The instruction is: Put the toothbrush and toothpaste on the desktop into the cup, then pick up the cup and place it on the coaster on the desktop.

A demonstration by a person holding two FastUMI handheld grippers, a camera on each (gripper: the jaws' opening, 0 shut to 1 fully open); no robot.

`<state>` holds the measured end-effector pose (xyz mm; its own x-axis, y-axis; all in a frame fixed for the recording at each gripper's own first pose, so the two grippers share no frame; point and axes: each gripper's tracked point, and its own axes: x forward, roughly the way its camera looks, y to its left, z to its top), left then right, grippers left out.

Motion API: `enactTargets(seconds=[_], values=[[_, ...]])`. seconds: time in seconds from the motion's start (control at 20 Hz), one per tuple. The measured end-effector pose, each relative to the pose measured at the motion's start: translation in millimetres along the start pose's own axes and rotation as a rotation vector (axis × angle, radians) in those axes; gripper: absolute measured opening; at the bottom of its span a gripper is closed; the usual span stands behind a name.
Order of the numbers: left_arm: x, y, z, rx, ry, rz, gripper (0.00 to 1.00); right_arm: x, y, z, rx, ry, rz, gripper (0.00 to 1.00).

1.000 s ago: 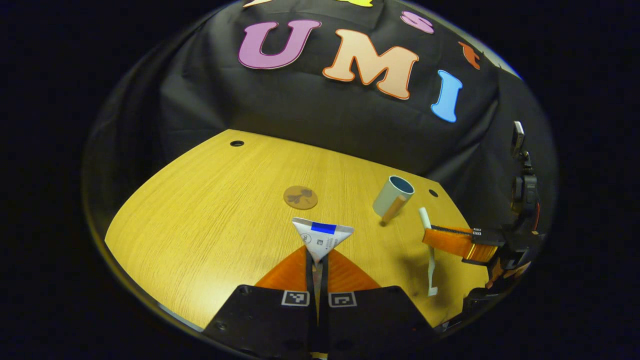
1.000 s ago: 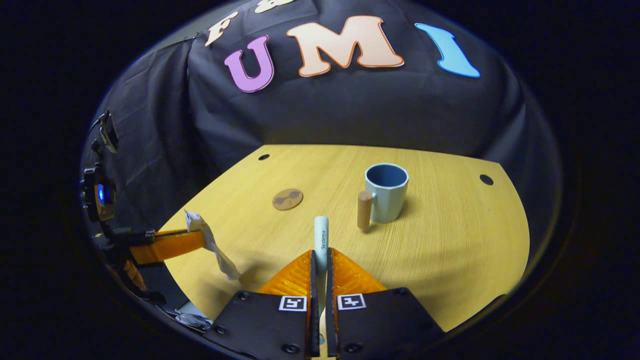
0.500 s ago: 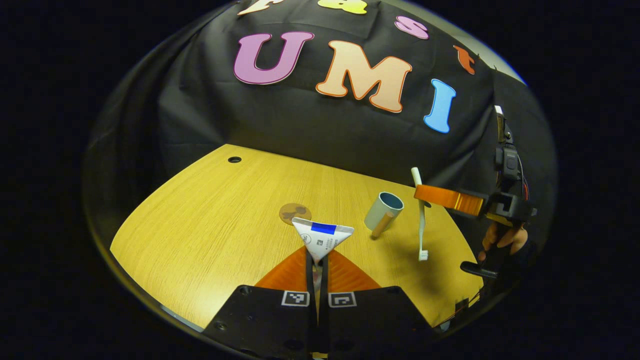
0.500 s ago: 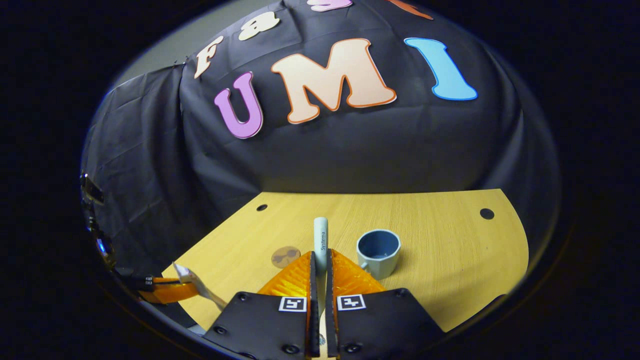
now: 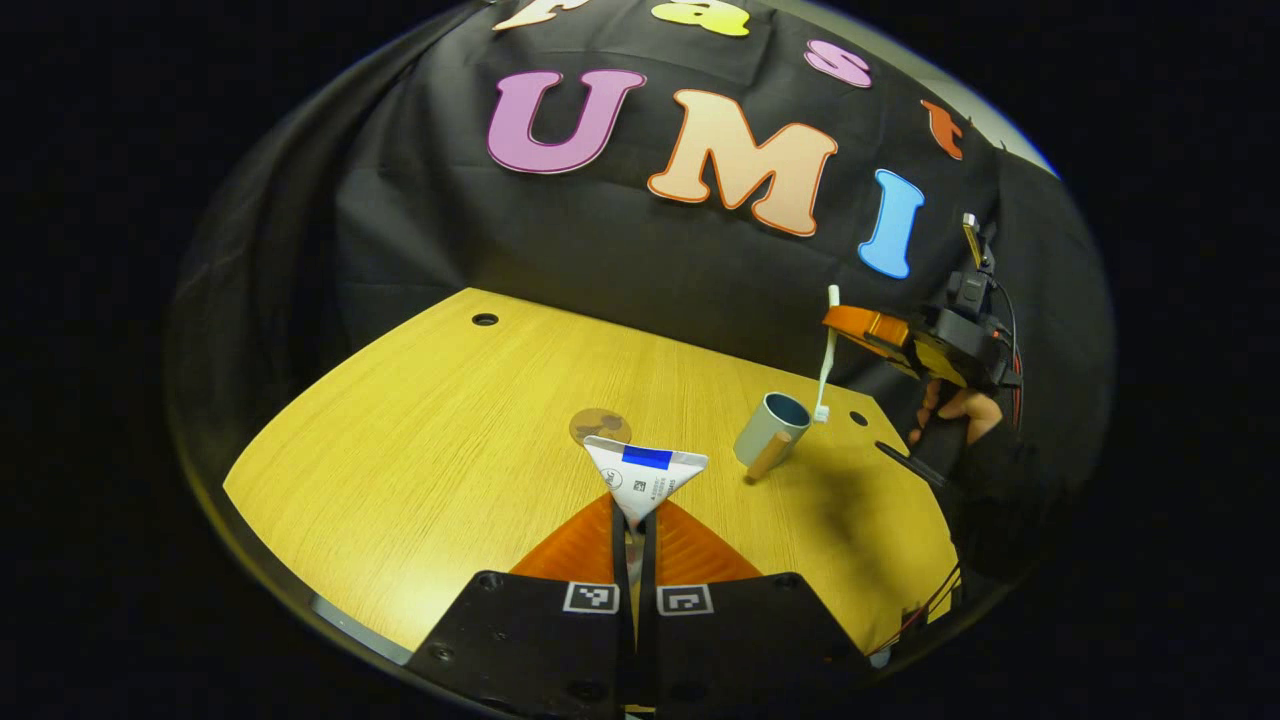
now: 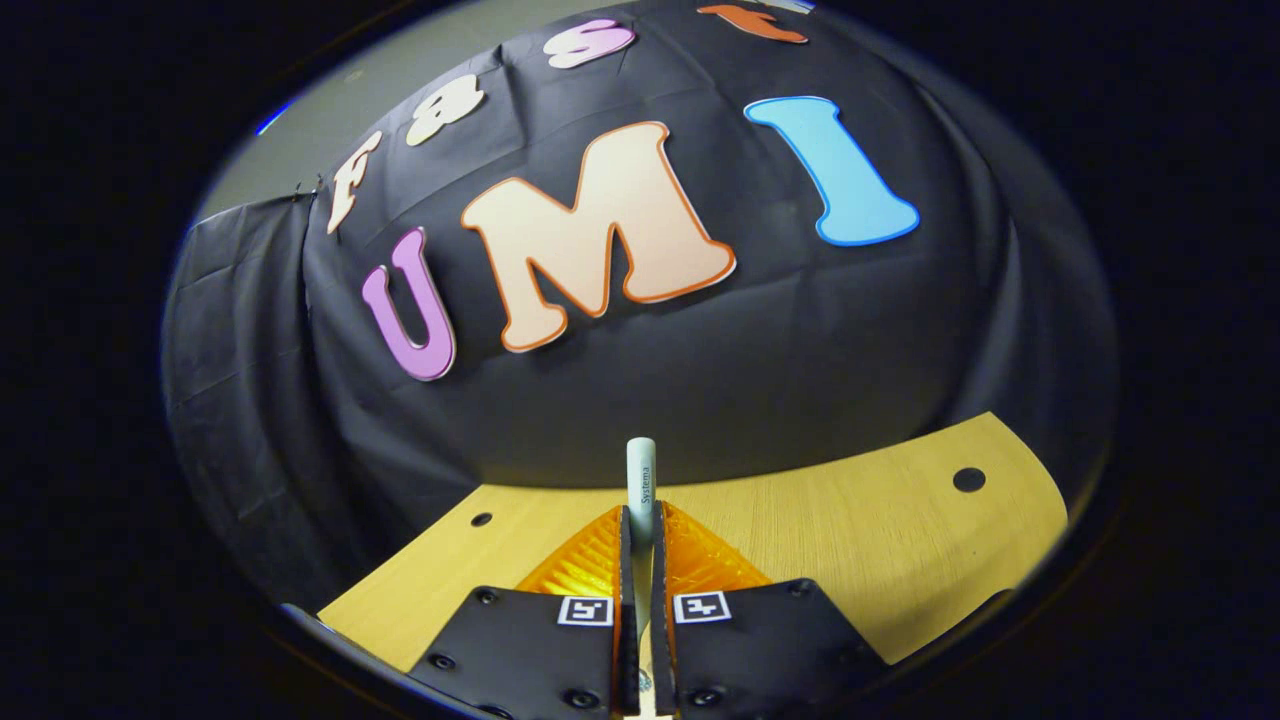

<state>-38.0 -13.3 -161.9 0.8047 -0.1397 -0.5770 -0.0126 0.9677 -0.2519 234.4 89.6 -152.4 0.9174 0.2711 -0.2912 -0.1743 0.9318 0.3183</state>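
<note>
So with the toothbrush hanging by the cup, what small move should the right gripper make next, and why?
Probably lower the right gripper straight down. In the left gripper view the toothbrush hangs head-down, its tip at the far rim of the upright cup, not yet inside. A small shift toward the opening may help first. The left gripper holds the toothpaste clear.

Left claw: black angular body plates, square black-and-white fiducial tag on each, screws at plate corners. Right claw: same plates, tags, screws; ribbed finger faces. Hand at right of frame, dark sleeve.
</note>
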Motion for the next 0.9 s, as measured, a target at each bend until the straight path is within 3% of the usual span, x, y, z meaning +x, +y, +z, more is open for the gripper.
enactTargets(seconds=[0.4,0.6,0.9], values=[[-1.3,-1.5,8.1,-0.005,-0.016,0.038,0.0,45.6,-20.7,-39.4,-0.14,0.001,-0.066,0.08],[9.0,-12.1,21.1,0.006,-0.032,0.017,0.0,44.8,-28.3,-55.7,-0.188,0.004,-0.101,0.1],[27.5,-30.3,44.4,0.03,-0.055,-0.047,0.0,17.4,-43.2,-96.8,-0.167,0.088,-0.14,0.17]])
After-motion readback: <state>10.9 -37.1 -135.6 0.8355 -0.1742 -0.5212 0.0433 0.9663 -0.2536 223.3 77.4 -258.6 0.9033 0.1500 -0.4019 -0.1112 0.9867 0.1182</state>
